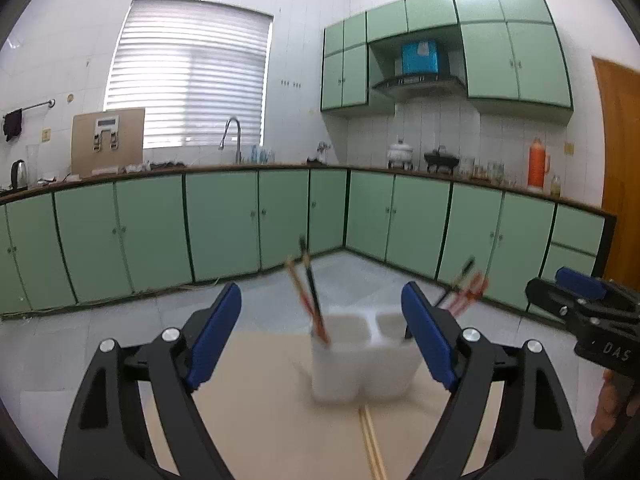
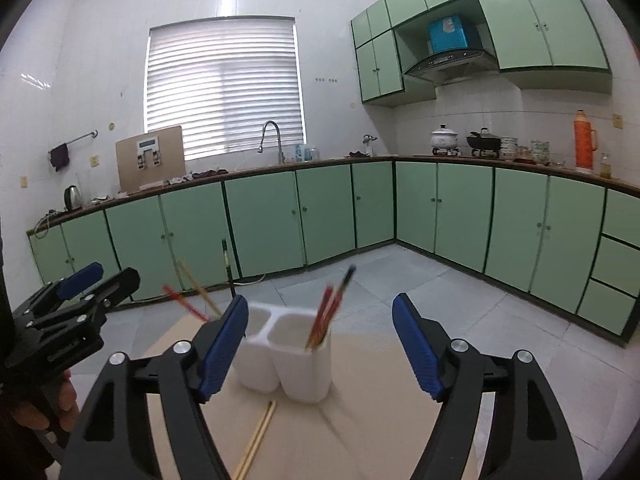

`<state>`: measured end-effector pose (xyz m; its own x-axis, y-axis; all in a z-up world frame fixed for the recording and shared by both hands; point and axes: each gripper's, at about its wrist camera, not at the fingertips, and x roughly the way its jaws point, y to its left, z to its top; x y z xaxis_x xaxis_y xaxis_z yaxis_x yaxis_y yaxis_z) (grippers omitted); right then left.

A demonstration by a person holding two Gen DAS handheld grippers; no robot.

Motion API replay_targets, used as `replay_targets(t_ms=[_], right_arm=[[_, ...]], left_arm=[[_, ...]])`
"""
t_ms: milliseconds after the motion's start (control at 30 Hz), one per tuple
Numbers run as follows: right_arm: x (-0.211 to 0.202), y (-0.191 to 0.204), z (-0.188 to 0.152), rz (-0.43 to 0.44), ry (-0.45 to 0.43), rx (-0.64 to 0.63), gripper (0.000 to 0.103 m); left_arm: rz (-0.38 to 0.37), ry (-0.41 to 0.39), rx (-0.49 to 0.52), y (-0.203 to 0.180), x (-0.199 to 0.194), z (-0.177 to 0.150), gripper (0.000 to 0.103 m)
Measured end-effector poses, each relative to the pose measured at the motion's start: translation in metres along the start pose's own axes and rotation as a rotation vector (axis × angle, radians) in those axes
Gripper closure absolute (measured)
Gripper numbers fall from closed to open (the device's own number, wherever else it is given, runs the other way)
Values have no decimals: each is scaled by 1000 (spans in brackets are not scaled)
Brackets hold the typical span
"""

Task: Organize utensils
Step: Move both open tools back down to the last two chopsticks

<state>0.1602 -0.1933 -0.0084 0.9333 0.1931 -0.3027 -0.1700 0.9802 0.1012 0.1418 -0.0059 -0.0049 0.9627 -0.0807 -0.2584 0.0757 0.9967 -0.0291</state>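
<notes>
A white two-compartment holder (image 1: 360,356) (image 2: 288,356) stands on a beige tabletop (image 1: 256,412) (image 2: 372,392). Red and dark chopsticks (image 1: 310,300) (image 2: 328,312) lean in its compartments; another bunch (image 1: 464,288) (image 2: 192,300) leans out of the other side. A pair of pale wooden chopsticks (image 1: 372,440) (image 2: 260,432) lies flat on the table in front of the holder. My left gripper (image 1: 324,332) is open and empty, just before the holder. My right gripper (image 2: 320,344) is open and empty, also facing the holder. Each gripper shows at the edge of the other's view.
The table's far edge drops to a grey tiled floor (image 2: 400,276). Green kitchen cabinets (image 1: 224,220) with a worktop, sink tap (image 2: 272,136) and pots line the back walls. A wooden door (image 1: 620,140) is at the right.
</notes>
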Motion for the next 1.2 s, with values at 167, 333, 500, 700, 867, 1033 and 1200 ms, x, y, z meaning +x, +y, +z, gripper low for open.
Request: replay_targets(t_ms=[167, 333, 500, 700, 867, 1033, 1200], right_arm=[[-14, 6, -36, -14, 36, 11, 28], [-20, 9, -74, -40, 92, 31, 13], [-25, 14, -110, -41, 168, 40, 9], [-28, 28, -146, -30, 257, 15, 7], [-29, 45, -167, -2, 312, -16, 14], [-31, 60, -178, 35, 349, -60, 28], [-25, 67, -190, 60, 435, -77, 37]], left_arm=[[14, 89, -3, 6, -12, -37, 20], [22, 183, -9, 14, -18, -73, 16], [25, 277, 12, 18, -24, -111, 14], [44, 358, 31, 23, -30, -144, 13], [68, 382, 25, 27, -36, -159, 13], [69, 382, 28, 23, -44, -162, 13], [78, 388, 27, 24, -49, -161, 13]])
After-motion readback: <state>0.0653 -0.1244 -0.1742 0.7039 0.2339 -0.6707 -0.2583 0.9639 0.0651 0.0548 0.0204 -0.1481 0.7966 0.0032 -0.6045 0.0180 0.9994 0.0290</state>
